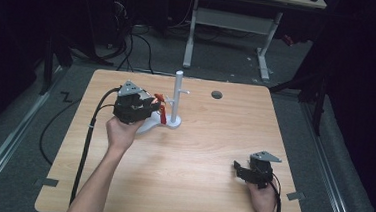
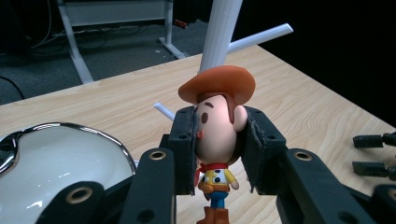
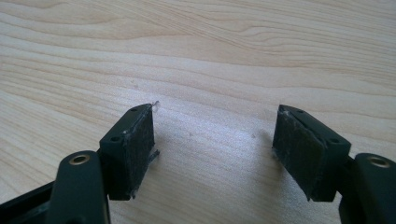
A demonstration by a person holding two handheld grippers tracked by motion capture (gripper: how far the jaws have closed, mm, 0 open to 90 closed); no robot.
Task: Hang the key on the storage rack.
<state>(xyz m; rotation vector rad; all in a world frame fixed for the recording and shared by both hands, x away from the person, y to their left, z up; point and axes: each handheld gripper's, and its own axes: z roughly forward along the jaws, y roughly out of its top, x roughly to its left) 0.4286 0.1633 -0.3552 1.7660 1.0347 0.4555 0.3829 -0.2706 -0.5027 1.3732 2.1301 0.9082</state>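
Light wooden table (image 1: 187, 156), and on it a white stand (image 1: 176, 97) near the far edge, a glossy white mouse (image 2: 56, 163) right beside its base.

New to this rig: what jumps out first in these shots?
The cowboy figurine, clamped by its head in the left hand-held gripper, just in front of the white peg stand at the table's far left. Beside it sits a glossy white dish. The right hand-held gripper hangs open over bare wood near the table's right front.
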